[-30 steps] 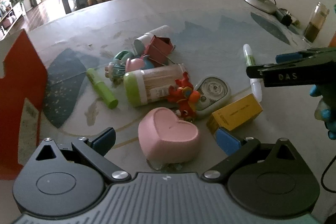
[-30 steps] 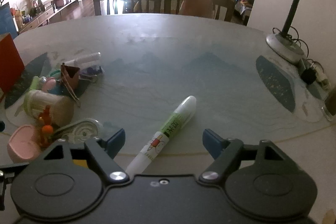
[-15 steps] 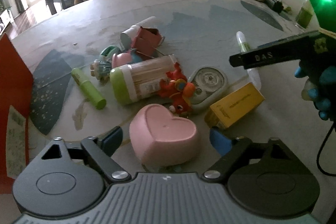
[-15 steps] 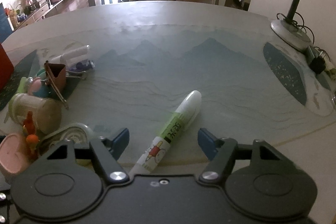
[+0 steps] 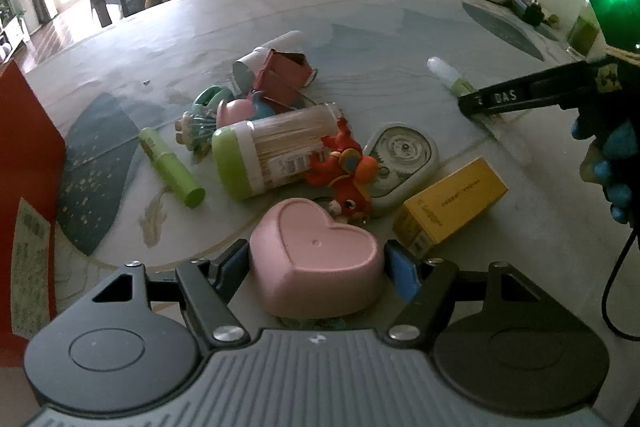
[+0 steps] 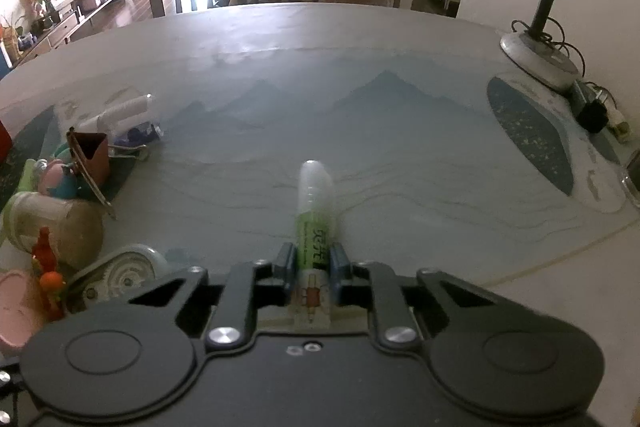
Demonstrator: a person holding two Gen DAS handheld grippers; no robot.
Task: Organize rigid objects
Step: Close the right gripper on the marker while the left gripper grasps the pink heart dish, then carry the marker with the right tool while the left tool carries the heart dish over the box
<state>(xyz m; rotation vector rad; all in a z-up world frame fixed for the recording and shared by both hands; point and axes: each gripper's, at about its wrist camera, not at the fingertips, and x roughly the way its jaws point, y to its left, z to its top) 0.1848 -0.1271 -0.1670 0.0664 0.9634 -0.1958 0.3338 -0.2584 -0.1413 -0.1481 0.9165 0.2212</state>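
Your left gripper (image 5: 316, 267) is closing round the pink heart-shaped dish (image 5: 318, 261), which sits upside down on the table (image 5: 360, 27) at the near edge of the clutter; the blue pads look right up against its sides, though I can't tell if they press yet. It's smooth, matte, glossless pink with a raised heart rim. Just behind it lie the red toy figure (image 5: 344, 167), the green-capped toothpick jar (image 5: 272, 151) on its side and the yellow box (image 5: 452, 205). Over on the right, your right gripper (image 6: 312, 269) is clamped tight on the glue pen (image 6: 314, 203): translucent white cap pointing away from you, green label band at the pads, lying on the bare table apart from the pile.
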